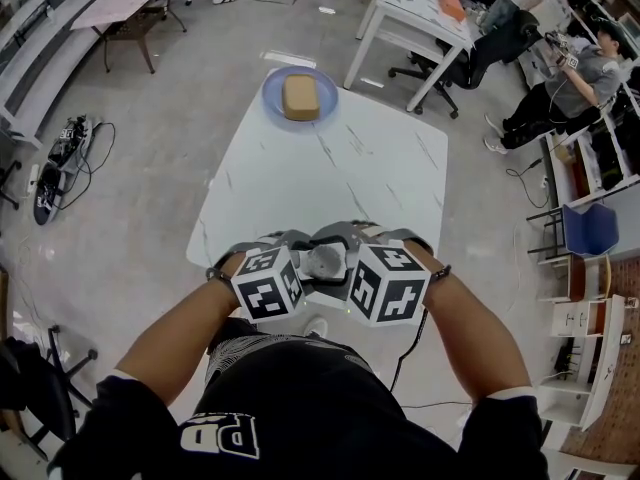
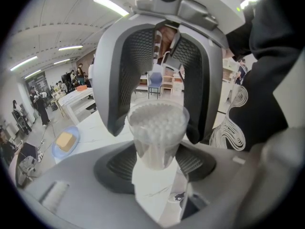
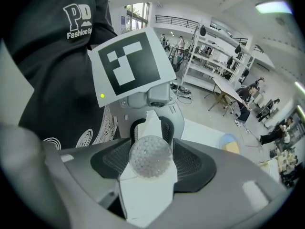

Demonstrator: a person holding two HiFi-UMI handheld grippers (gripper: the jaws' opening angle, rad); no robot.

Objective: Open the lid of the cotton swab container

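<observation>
Two grippers sit nose to nose over the near edge of the white table [image 1: 380, 168], close to your body. Your L gripper [image 2: 155, 160] is clamped on the lower body of the clear cotton swab container [image 2: 157, 125], w/ white swab heads packed at its top. Your R gripper [image 3: 148, 162] faces it from the opposite side. Its jaws are spread wide and the pads flank the container's round top, just beside it, w/ no squeeze visible. Lid on or off: can't tell.
</observation>
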